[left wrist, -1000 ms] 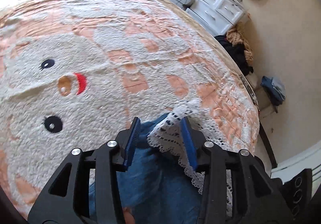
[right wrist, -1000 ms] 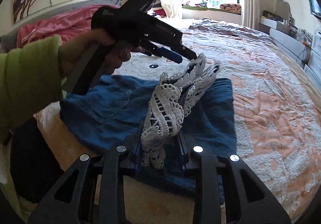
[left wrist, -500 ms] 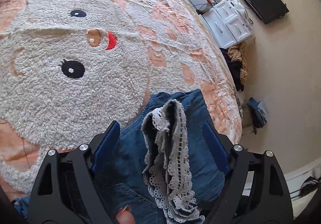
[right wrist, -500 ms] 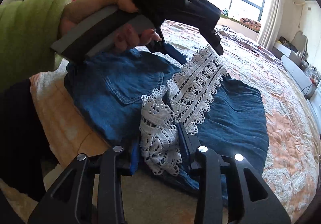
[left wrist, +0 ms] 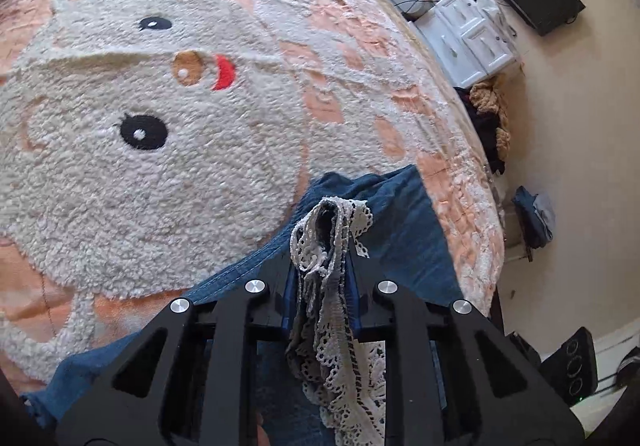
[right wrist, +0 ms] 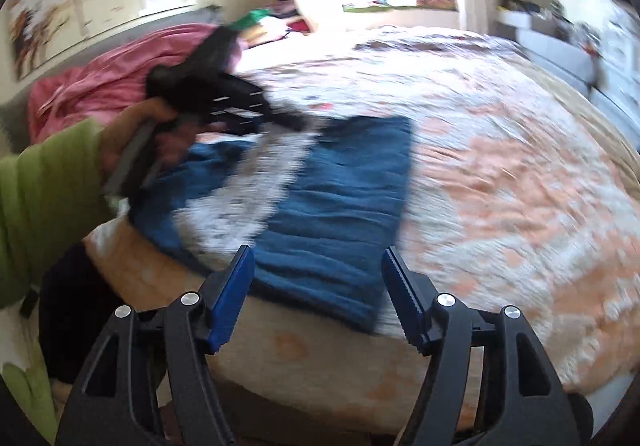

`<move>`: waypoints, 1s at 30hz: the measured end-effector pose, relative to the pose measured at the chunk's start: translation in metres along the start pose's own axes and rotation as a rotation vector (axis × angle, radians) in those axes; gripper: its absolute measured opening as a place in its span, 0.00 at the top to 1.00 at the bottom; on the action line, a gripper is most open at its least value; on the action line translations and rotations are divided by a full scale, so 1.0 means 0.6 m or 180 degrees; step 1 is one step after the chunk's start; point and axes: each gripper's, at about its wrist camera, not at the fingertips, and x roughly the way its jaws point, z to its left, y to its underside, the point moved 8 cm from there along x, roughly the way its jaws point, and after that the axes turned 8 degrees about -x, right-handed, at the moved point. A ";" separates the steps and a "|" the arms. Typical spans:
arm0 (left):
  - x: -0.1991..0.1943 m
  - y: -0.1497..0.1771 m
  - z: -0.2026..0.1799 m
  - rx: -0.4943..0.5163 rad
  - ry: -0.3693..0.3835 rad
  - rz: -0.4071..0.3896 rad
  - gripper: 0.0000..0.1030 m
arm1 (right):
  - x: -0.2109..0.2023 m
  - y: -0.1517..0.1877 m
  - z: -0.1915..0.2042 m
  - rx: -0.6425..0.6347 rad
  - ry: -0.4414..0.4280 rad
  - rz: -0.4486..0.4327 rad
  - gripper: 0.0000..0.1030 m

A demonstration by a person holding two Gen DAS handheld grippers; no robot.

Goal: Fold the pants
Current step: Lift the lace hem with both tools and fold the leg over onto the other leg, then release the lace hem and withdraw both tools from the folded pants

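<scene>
Left gripper [left wrist: 320, 278] just clamped down on the pants' [left wrist: 400, 230] lace trim [left wrist: 332, 242]. Right gripper [right wrist: 316, 298] just spread open, empty, over the pants' near edge.

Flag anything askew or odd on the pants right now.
The white lace trim is bunched into a rope and pinched in the left gripper, whose jaws have just closed on it, rather than lying flat on the blue denim pants. The right gripper has just opened, empty.
</scene>
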 end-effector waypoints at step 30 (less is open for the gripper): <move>-0.104 0.260 -0.065 -0.0113 -0.0125 -0.0494 0.41 | 0.022 0.004 -0.056 0.0527 -0.0180 0.0241 0.37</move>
